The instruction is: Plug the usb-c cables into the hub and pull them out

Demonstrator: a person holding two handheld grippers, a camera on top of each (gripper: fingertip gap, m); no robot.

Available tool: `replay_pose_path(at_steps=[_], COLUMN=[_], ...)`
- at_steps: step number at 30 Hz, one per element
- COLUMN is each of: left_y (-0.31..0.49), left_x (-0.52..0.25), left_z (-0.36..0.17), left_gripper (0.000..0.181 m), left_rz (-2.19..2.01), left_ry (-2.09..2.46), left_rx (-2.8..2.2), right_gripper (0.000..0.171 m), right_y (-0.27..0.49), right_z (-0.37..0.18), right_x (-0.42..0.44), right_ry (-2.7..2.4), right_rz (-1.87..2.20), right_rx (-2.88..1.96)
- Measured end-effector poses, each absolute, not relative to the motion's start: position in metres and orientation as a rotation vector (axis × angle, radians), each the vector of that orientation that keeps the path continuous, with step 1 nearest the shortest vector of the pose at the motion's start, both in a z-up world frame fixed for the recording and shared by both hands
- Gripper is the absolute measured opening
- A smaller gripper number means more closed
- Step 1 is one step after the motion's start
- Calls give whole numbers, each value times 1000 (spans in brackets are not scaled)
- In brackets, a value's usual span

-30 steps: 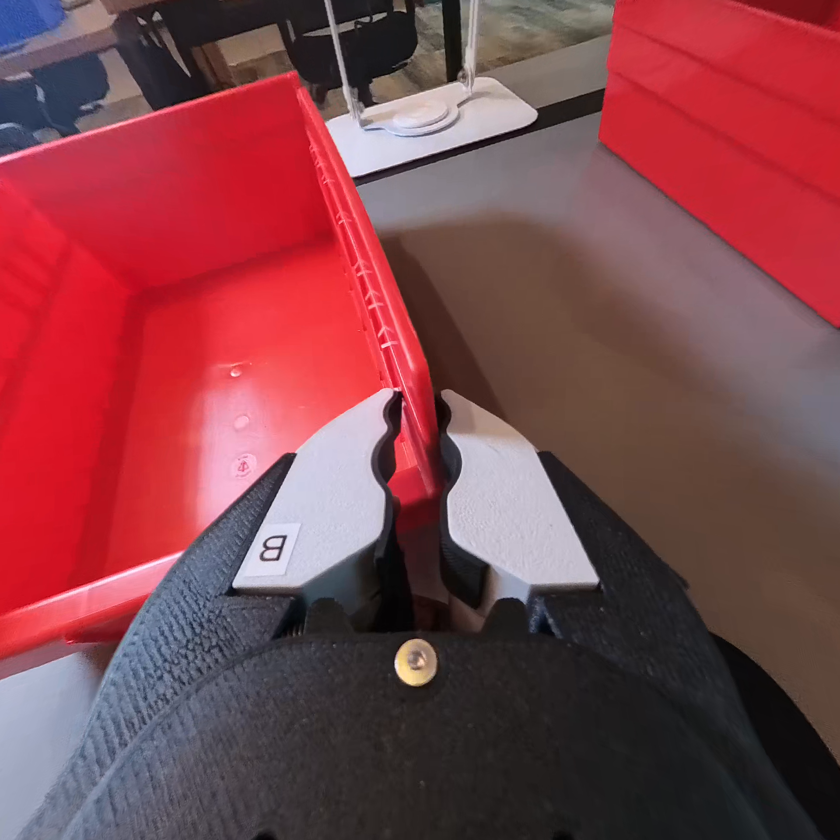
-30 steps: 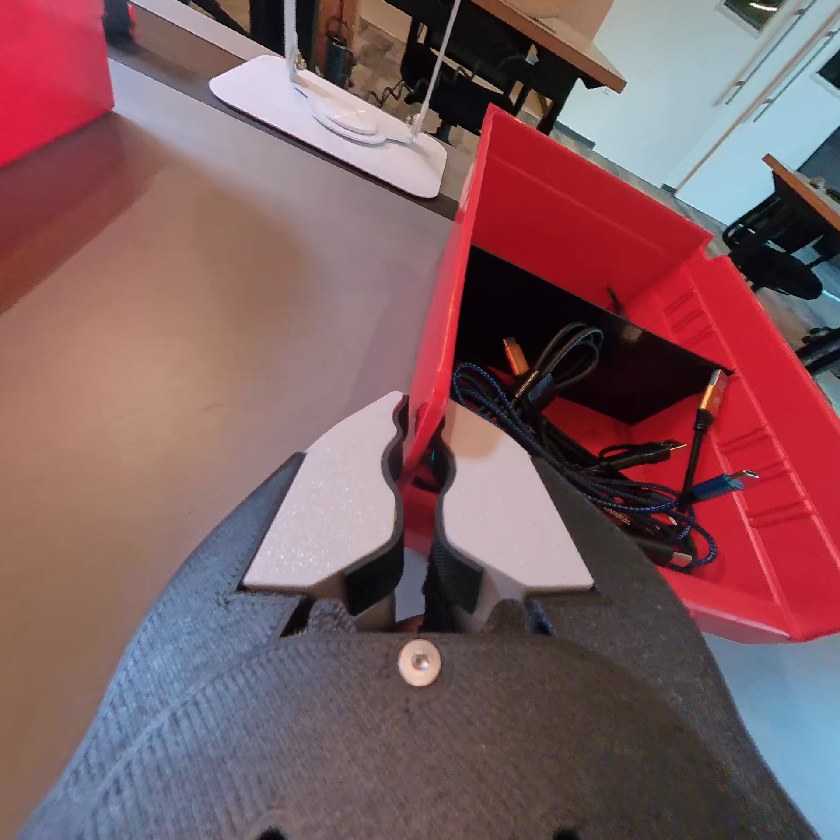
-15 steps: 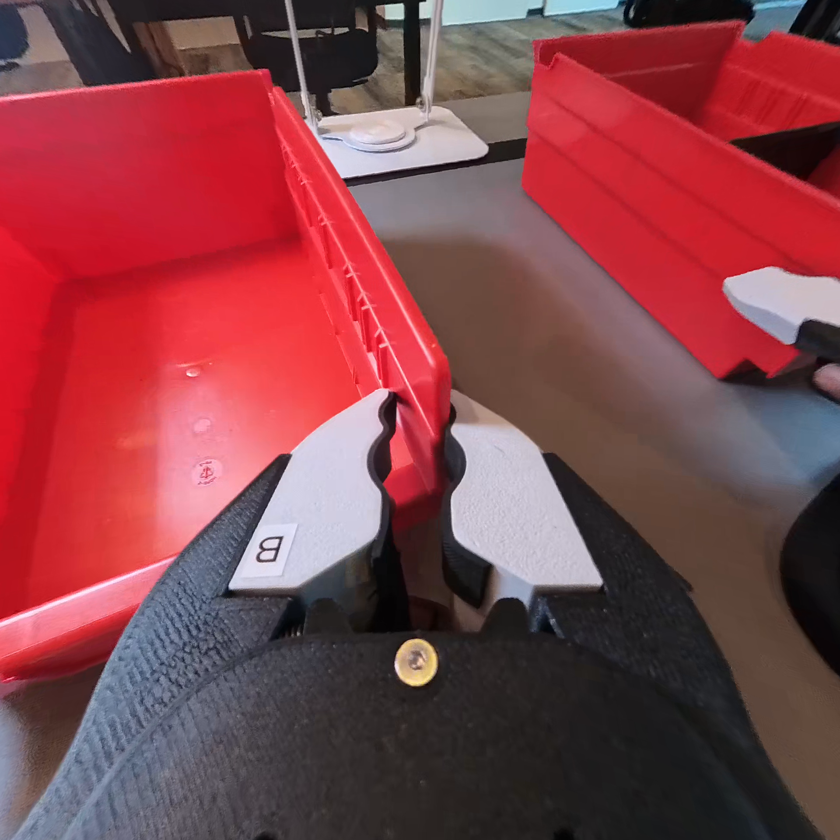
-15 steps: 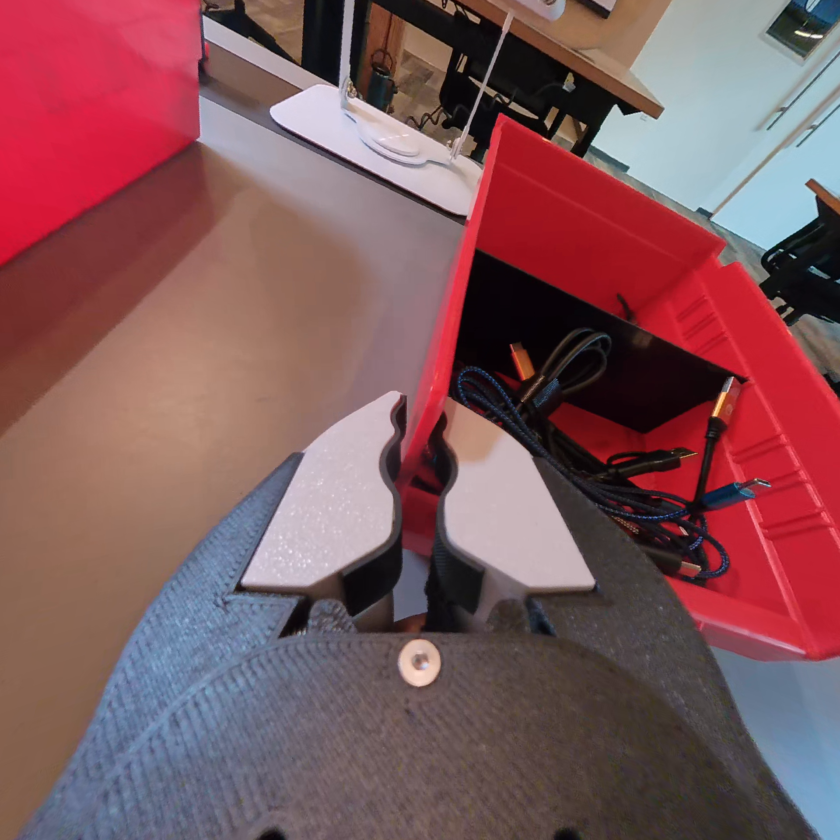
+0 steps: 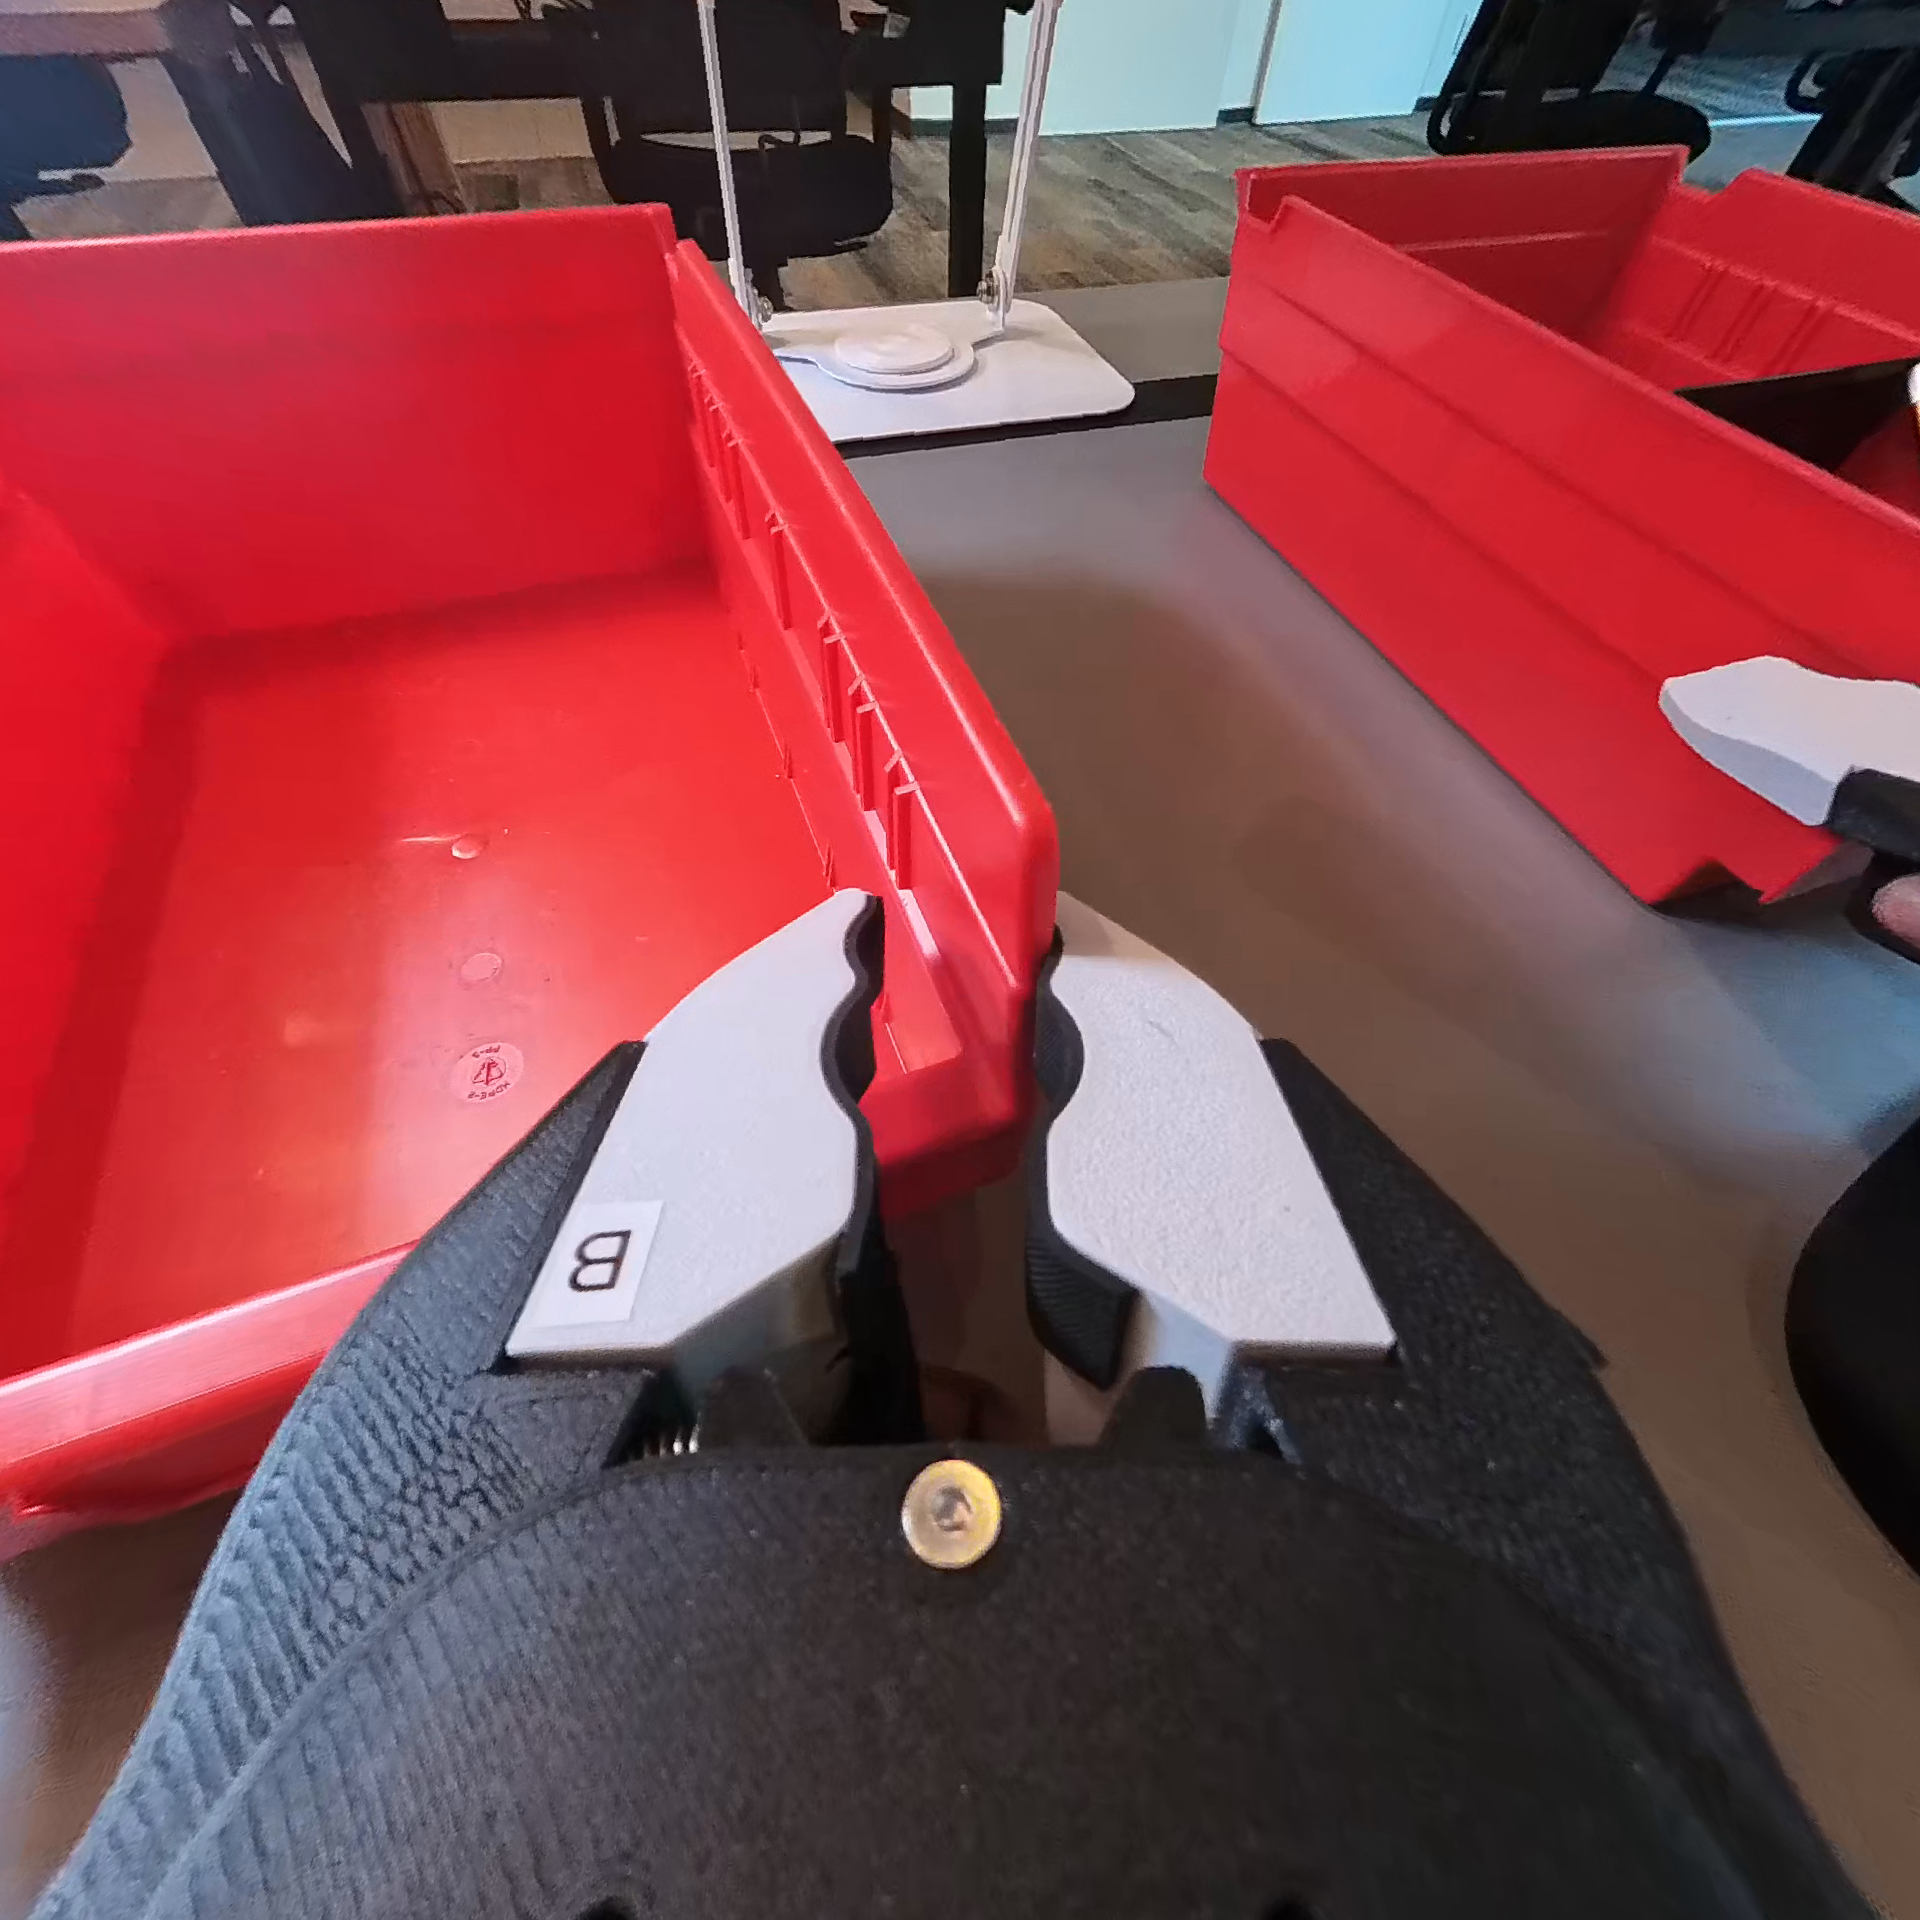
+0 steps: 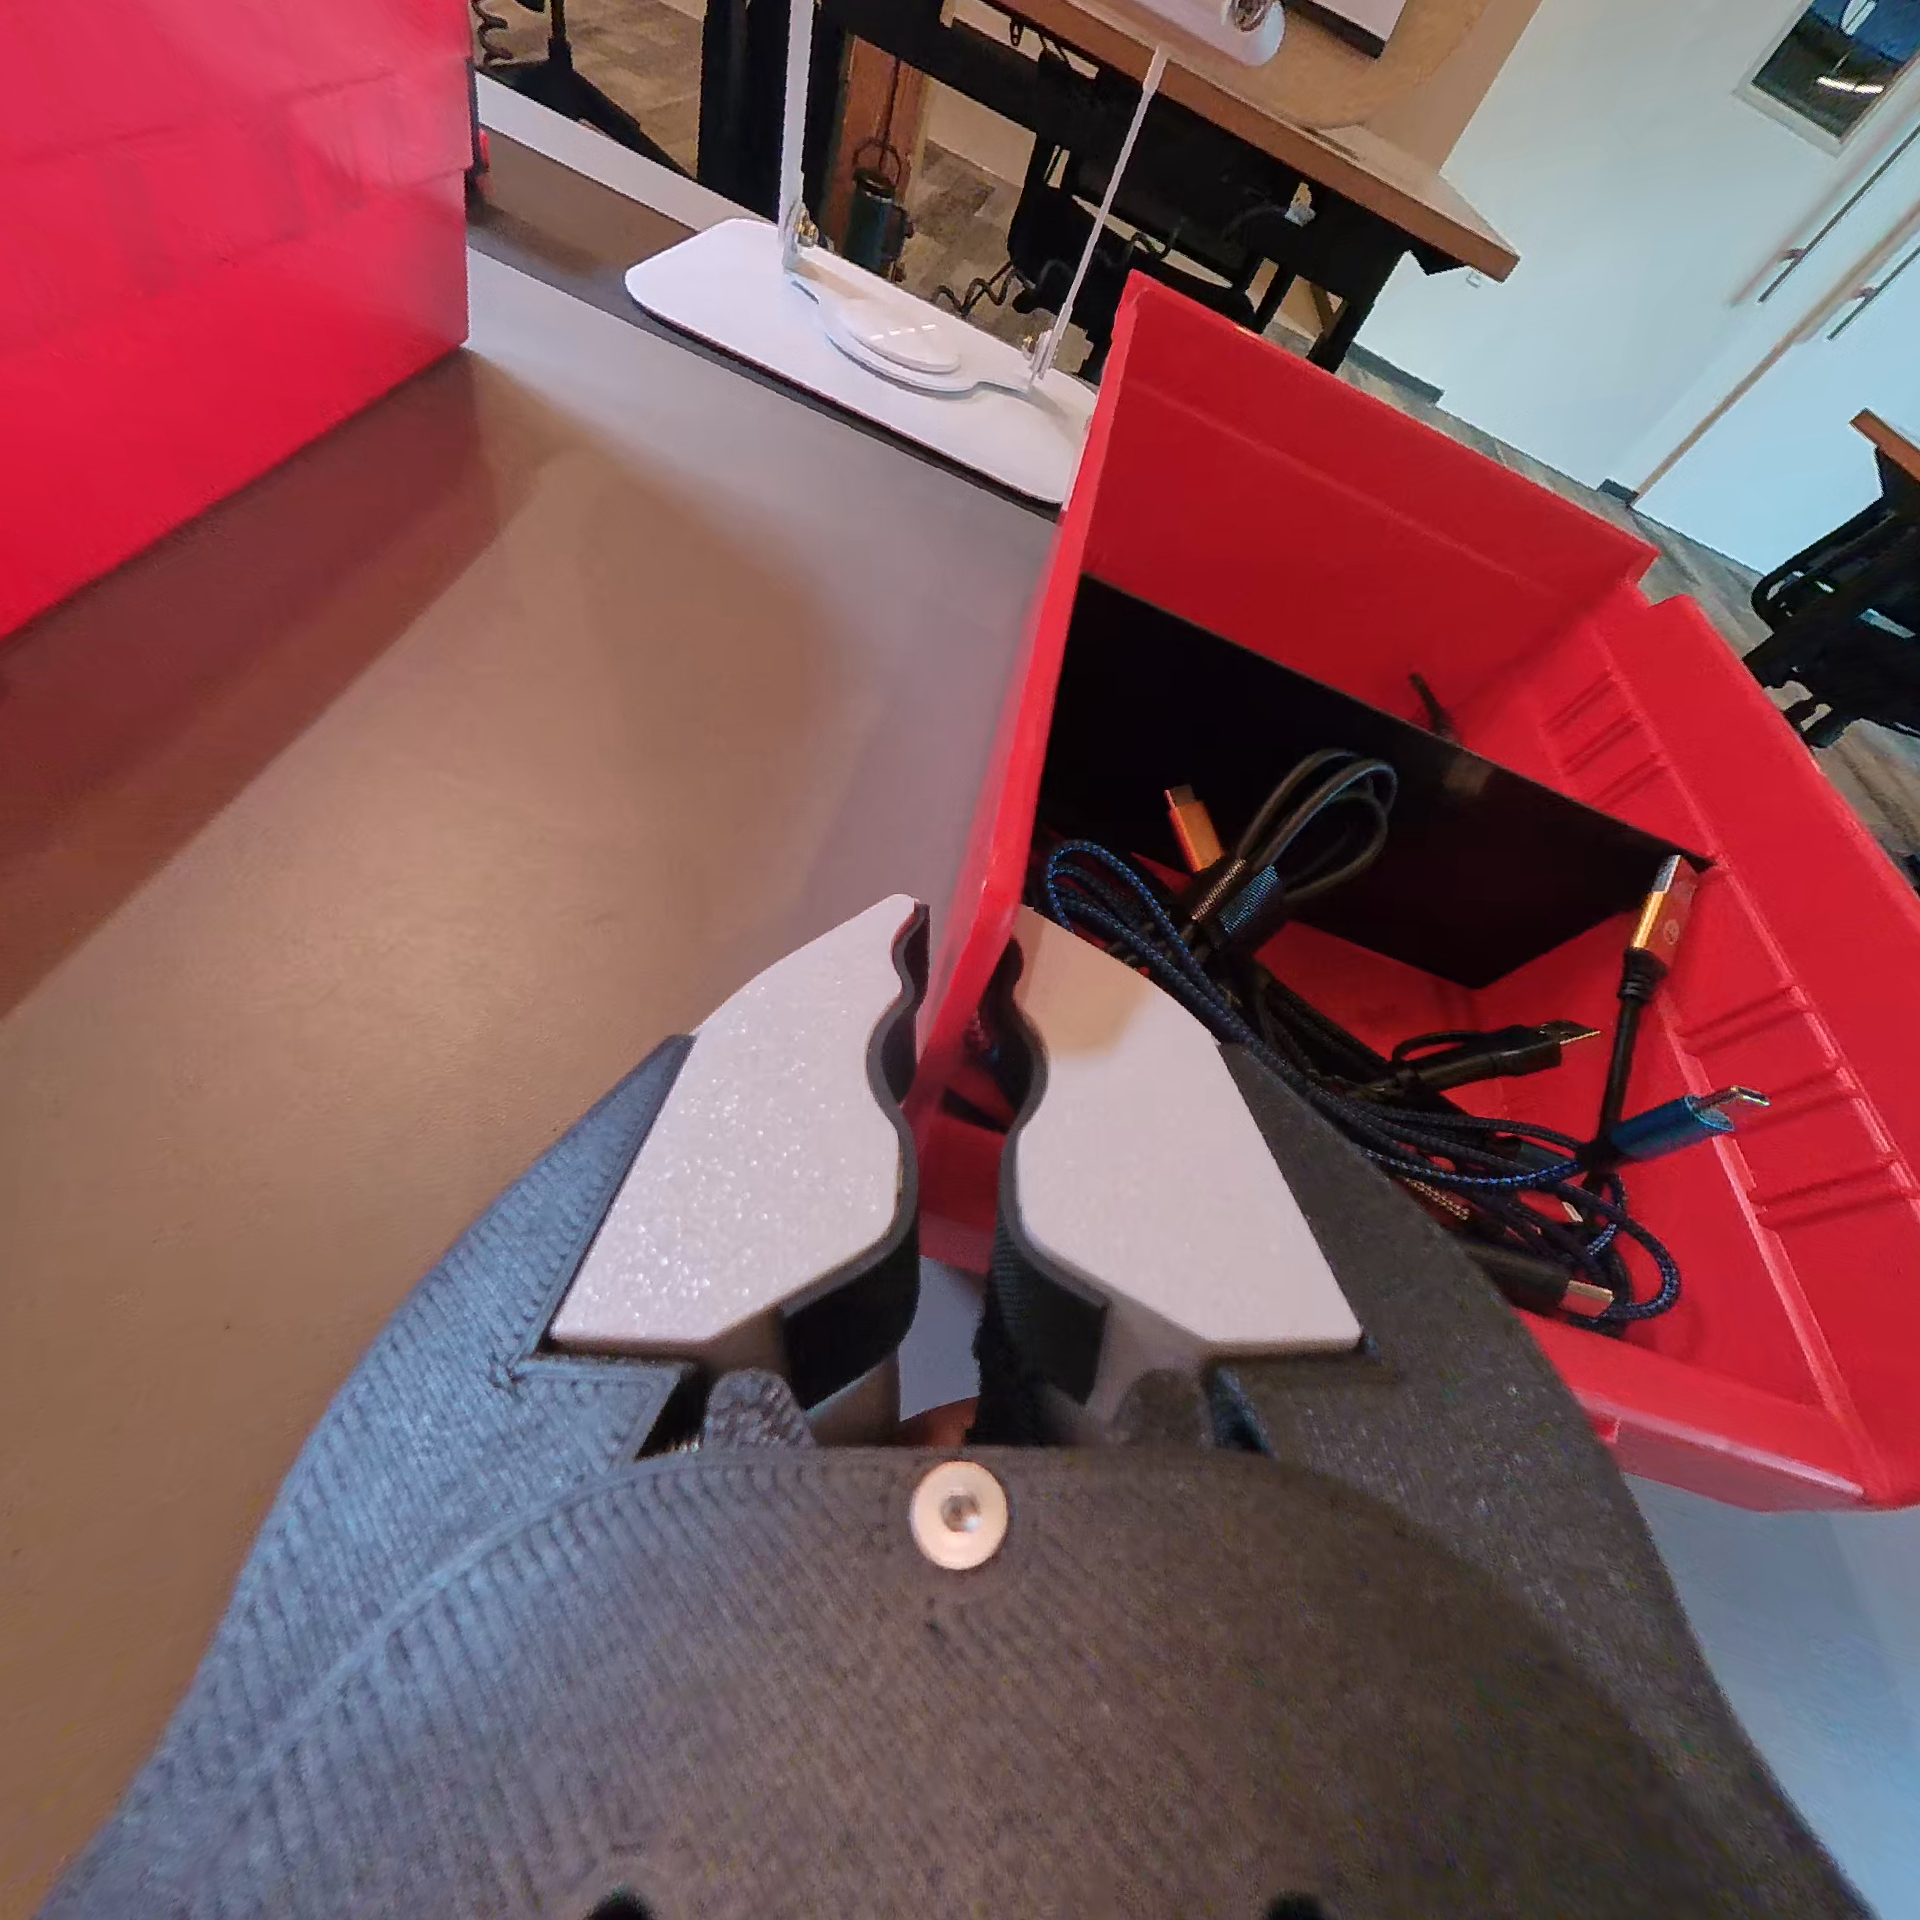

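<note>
My left gripper (image 5: 961, 925) is shut on the right wall of an empty red bin (image 5: 312, 395), near its front corner. My right gripper (image 6: 968, 920) is shut on the left wall of a second red bin (image 6: 1299, 540). That bin holds a tangle of usb-c cables (image 6: 1351, 1039), black and blue braided, in front of a black divider (image 6: 1351, 831). The left wrist view shows this second bin (image 5: 1455, 540) at the right, with one of the right gripper's fingers (image 5: 1766, 727) at its near corner. No hub is in sight.
Bare grey table (image 5: 1247, 831) lies between the two bins. A white stand base (image 5: 966, 384) with two thin rods stands at the table's far edge, also in the right wrist view (image 6: 852, 353). The empty bin's red wall (image 6: 208, 260) fills the right wrist view's upper left. Across from one pair of fingers to the other is roughly 20 cm.
Both grippers stay clamped on their bin walls. The left wrist view has swung, bringing the cable bin and the right gripper's finger into sight. The right wrist view has shifted slightly with its bin.
</note>
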State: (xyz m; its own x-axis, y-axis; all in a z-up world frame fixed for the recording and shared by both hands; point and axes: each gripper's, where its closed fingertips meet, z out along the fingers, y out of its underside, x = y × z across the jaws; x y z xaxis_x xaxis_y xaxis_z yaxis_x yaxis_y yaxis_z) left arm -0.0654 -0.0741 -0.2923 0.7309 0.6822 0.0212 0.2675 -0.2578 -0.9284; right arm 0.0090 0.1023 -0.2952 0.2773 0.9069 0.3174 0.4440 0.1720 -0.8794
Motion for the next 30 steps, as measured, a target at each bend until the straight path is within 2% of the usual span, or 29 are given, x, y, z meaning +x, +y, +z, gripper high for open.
replay_pose_path(at_steps=[9, 23, 25, 30], left_y=[-76, -76, -76, -77], left_x=[-65, -65, -65, -64], left_z=[-290, -292, -291, -289], left_gripper=[16, 18, 18, 23], left_rz=[530, 576, 578, 588], left_ry=[-732, -720, -719, -710], left_rx=[-1819, -1842, -1839, -1821], right_gripper=[10, 11, 16, 48], right_y=[100, 99, 98, 102], right_z=[-295, -291, -286, -276], right_x=[9, 10, 12, 20], right_ry=[-1343, -1317, -1284, -1184], right_rz=[541, 566, 596, 751], right_rx=[-1440, -1432, -1419, -1471])
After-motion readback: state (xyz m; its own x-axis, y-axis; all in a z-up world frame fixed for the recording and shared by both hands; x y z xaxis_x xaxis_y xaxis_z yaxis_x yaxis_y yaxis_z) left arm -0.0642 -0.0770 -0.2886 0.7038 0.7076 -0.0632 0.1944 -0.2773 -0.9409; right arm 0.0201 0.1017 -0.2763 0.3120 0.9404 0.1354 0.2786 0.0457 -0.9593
